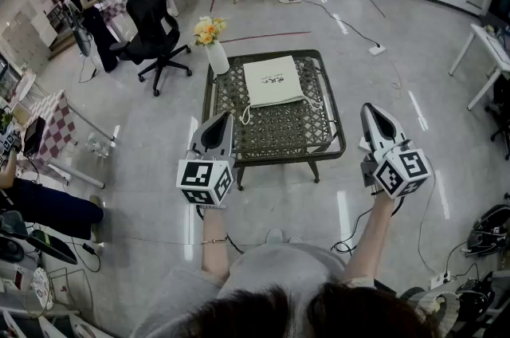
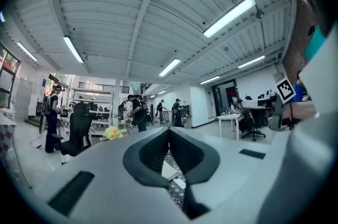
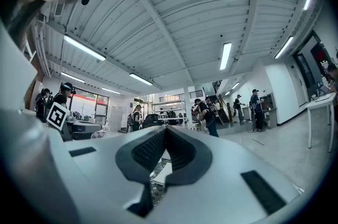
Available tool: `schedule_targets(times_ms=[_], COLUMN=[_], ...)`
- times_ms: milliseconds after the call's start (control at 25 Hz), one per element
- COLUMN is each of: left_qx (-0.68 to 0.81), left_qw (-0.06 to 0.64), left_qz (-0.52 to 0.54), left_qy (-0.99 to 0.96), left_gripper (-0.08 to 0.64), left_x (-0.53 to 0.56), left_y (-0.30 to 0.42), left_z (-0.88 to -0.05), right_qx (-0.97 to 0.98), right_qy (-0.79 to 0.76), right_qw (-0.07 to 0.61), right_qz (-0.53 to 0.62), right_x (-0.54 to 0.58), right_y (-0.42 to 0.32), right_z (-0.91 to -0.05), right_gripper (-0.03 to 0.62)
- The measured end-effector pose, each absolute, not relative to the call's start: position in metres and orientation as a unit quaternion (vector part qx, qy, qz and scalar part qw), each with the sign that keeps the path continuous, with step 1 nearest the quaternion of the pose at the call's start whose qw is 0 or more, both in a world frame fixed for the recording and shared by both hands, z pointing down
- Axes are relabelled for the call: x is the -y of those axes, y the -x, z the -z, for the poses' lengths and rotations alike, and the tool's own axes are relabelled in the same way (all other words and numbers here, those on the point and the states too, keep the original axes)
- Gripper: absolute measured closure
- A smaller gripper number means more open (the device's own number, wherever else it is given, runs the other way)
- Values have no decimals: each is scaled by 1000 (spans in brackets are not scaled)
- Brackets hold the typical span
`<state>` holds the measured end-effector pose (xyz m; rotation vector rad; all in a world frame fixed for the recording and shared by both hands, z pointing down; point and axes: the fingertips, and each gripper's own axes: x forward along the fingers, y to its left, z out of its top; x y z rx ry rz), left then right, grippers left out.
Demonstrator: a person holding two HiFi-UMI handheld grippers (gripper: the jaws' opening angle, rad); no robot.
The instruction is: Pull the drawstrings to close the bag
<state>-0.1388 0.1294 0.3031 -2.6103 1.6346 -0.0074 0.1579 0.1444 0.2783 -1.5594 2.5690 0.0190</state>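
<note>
A white drawstring bag (image 1: 273, 80) lies flat on the far part of a low dark lattice table (image 1: 275, 129), its cords (image 1: 246, 114) trailing off its near left corner. My left gripper (image 1: 222, 119) hovers at the table's near left edge, jaws shut and holding nothing. At the table's right side my right gripper (image 1: 369, 110) is raised, also shut and holding nothing. In the left gripper view the closed fingertips (image 2: 169, 129) point up over the room, with a slice of the bag (image 2: 172, 171) showing below them. The right gripper view shows its closed tips (image 3: 166, 129) the same way.
A white vase of yellow flowers (image 1: 213, 42) stands at the table's far left corner. A black office chair (image 1: 156, 23) sits behind on the left, a cable and power strip (image 1: 376, 50) lie on the floor to the right, and people stand farther back.
</note>
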Motion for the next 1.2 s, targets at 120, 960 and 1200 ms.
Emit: schedule_targets(times_ms=[120, 960, 1200], left_qx=[-531, -549, -551], left_qw=[31, 13, 5], left_qz=[2, 21, 27], left_qy=[847, 835, 834], left_gripper=[535, 534, 535], left_x=[-131, -160, -145], left_y=[137, 122, 127], left_z=[-304, -324, -329], right_qx=[-853, -872, -867], right_qy=[517, 485, 493], right_qw=[67, 61, 73], right_qz=[-8, 16, 30], right_x=[-145, -156, -139], right_y=[-160, -167, -169], right_z=[-280, -307, -310], right_gripper=[571, 569, 569])
